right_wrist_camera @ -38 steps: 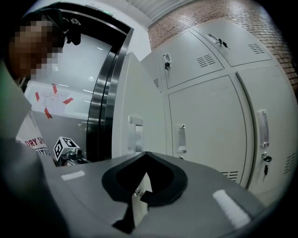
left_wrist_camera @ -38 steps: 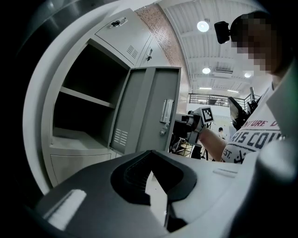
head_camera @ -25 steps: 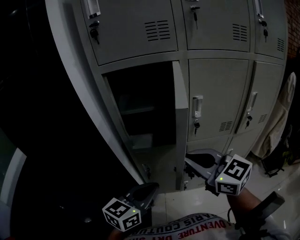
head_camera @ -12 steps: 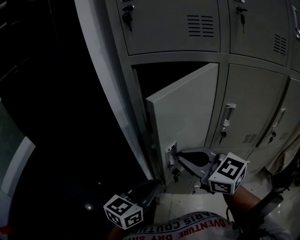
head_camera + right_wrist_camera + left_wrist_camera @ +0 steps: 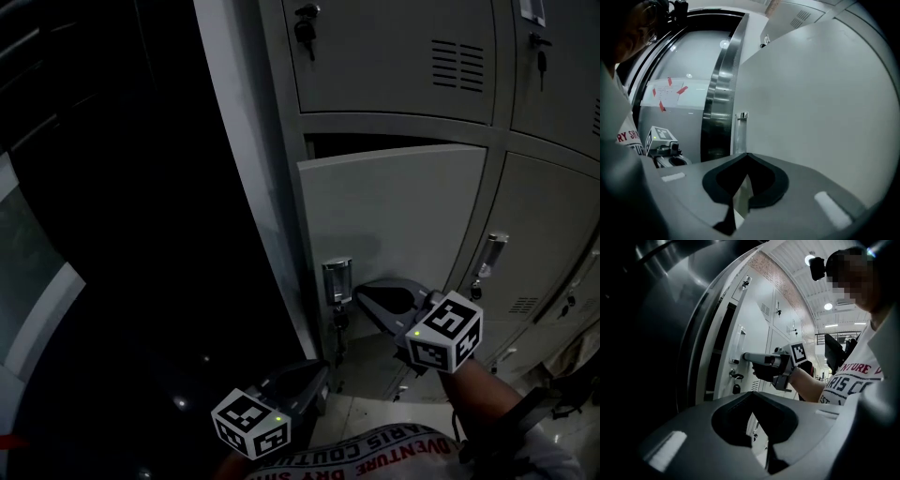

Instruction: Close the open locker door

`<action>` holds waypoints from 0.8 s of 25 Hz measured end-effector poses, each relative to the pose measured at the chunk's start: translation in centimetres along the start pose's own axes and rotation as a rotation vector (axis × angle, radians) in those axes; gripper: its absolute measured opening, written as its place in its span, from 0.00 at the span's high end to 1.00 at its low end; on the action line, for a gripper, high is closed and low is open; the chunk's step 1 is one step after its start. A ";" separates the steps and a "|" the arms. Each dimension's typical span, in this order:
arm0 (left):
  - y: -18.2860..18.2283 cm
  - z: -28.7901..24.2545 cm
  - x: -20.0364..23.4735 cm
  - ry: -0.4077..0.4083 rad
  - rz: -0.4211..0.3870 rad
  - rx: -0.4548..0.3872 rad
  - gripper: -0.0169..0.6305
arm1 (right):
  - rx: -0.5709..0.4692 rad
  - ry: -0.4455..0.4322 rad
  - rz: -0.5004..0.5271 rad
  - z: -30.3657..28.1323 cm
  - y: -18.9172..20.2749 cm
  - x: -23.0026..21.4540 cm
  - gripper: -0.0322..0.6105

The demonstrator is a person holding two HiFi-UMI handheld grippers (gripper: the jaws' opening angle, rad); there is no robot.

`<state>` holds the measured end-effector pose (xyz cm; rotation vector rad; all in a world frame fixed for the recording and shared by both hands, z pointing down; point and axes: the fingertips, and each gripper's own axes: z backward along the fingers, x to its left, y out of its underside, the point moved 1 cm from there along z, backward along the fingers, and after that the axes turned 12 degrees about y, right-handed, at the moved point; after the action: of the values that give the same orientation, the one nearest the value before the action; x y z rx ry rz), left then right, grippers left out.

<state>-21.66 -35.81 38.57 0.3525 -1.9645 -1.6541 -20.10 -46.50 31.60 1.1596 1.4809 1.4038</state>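
The grey locker door (image 5: 403, 216) stands almost flush with its frame, with a thin dark gap along its top edge. Its metal handle (image 5: 336, 279) is at the door's left edge, and a key hangs below it. My right gripper (image 5: 362, 296) is shut, holds nothing, and its tip rests against the door face just right of the handle. The left gripper view shows the right gripper (image 5: 747, 356) against the door (image 5: 750, 329). My left gripper (image 5: 317, 373) hangs low near the floor, shut and empty, apart from the door. The right gripper view is filled by the door face (image 5: 811, 93).
Shut lockers stand above (image 5: 394, 47) and to the right (image 5: 553, 225), each with its own handle and lock. A dark, shiny steel column (image 5: 234, 141) borders the locker bank on the left. Pale floor tiles (image 5: 375, 412) lie below.
The door has swung from wide open to nearly shut. My right gripper went leftwards with it, staying against its face. The left gripper has hardly moved.
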 end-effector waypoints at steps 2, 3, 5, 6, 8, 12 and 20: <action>-0.1 0.0 0.2 -0.007 -0.002 -0.001 0.97 | 0.003 0.014 -0.031 -1.0 -0.1 -0.9 0.97; -0.1 0.0 0.3 -0.009 -0.004 0.000 0.97 | 0.005 0.029 -0.042 -1.3 -0.1 -1.5 0.97; -0.2 -0.1 0.4 -0.013 -0.008 0.003 0.97 | 0.008 0.070 -0.063 -2.0 -0.1 -2.8 0.97; -0.2 -0.2 0.5 -0.016 -0.010 0.004 0.97 | 0.009 0.090 -0.077 -2.3 0.0 -3.4 0.97; -0.2 -0.2 0.8 -0.024 -0.015 0.002 0.97 | 0.011 0.130 -0.089 -2.8 0.1 -4.6 0.98; -0.3 -0.3 0.8 -0.023 -0.018 0.006 0.97 | 0.014 0.200 -0.051 -3.3 0.4 -6.2 0.98; -0.3 0.2 0.1 -0.018 -0.022 0.001 0.97 | 0.035 0.225 0.003 -3.2 0.7 -5.9 0.97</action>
<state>-21.92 -35.82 38.27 0.3623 -1.9815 -1.6753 -21.38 -53.10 32.32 1.0521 1.6644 1.5572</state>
